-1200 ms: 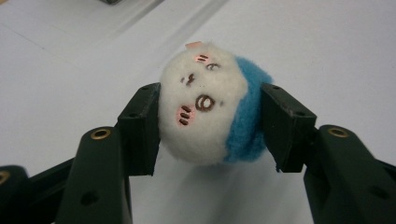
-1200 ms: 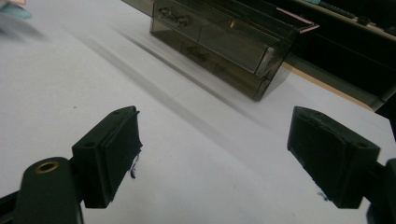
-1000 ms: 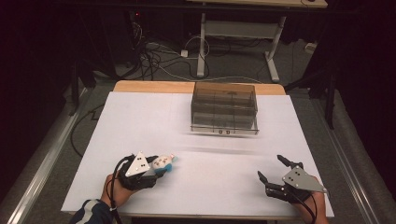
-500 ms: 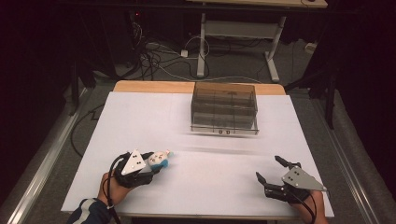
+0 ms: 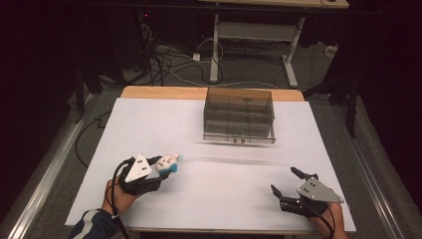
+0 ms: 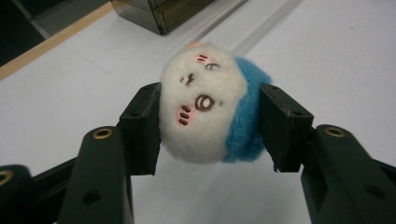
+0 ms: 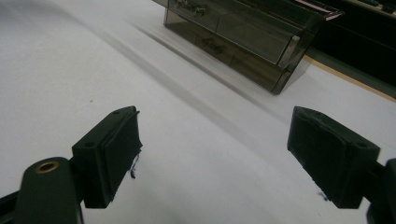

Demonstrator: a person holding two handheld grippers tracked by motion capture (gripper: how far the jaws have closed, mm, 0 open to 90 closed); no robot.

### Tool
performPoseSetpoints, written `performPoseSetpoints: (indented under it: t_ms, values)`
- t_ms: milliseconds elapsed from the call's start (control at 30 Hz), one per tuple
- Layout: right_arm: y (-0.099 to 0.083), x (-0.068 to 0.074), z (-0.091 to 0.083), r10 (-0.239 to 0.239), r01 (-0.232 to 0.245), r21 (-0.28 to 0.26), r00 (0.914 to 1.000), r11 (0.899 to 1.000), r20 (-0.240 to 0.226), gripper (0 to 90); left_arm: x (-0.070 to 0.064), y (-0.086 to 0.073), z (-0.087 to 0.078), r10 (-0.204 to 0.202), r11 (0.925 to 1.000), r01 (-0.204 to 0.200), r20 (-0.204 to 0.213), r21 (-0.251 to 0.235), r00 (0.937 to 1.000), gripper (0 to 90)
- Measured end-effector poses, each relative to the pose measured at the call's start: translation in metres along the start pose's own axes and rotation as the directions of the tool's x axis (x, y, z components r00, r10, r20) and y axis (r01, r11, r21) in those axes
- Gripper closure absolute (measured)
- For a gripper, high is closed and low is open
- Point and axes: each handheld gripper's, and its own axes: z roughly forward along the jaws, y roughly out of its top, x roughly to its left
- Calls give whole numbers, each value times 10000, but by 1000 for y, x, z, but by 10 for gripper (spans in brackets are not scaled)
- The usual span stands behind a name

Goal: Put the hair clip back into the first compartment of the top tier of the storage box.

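Observation:
A small plush toy (image 6: 205,102), white with a drawn face and a blue back, is squeezed between the two jaws of my left gripper (image 6: 208,123). From above, the same toy (image 5: 166,163) and left gripper (image 5: 164,168) sit over the table's front left. My right gripper (image 5: 286,181) rests low at the front right, its jaws spread wide with nothing between them; its own view shows the right gripper (image 7: 215,154) over bare white tabletop. A smoky transparent drawer box (image 5: 240,115) stands at the back centre of the table, well away from both grippers.
The white table (image 5: 214,194) has a wooden strip (image 5: 164,92) along its far edge. Beyond it on the floor lie cables (image 5: 169,64) and a desk frame (image 5: 254,35). The drawer box (image 7: 243,35) lies ahead of the right gripper.
My left gripper, with the plush toy in it, has drifted slightly back toward the front left. The right gripper has stayed almost still.

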Motion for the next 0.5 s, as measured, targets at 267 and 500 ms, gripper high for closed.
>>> performPoseSetpoints:
  t_ms: [267, 500]
  values:
    - [0, 1, 1, 21, -21, 49, 10000, 10000, -73, 175, 4, 8, 0, -17, 9998, 15, -71, -199, 10000, 438]
    - [1, 1, 0, 90, -90, 12, 9998, 10000, -185, 175, 6, 18, 2, 116, 9990, -127, -267, -421, 9996, 439]
